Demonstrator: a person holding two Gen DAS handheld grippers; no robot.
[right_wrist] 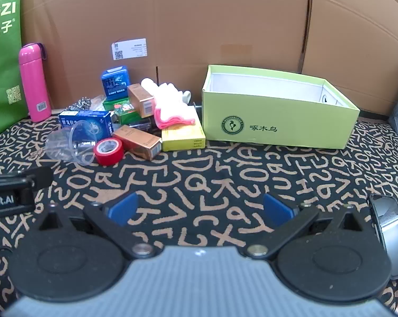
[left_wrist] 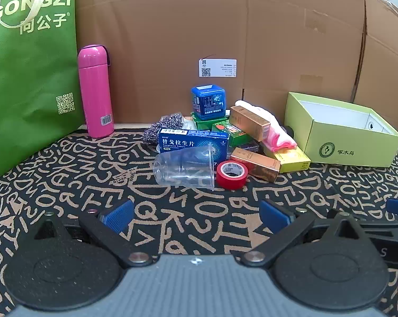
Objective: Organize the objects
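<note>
Cardboard walls back a letter-patterned mat [right_wrist: 199,174]. Nothing looks sorted yet: the green box [right_wrist: 275,121] seems empty, though its floor is partly hidden. Just beside it lies a jumbled pile [left_wrist: 220,142]. Left gripper [left_wrist: 196,215] and right gripper [right_wrist: 200,208] hang wide apart, holding nothing.

A bag [left_wrist: 27,79] stands at far left, a flask [left_wrist: 95,92] just right of it, both before the cardboard wall [left_wrist: 172,26]. A heap of small boxes [left_wrist: 225,132] lies mid-mat [left_wrist: 93,174]; a tipped cup [left_wrist: 184,166] and tape roll [left_wrist: 232,175] lie in front. An open box [right_wrist: 275,108] sits right of the heap.
</note>
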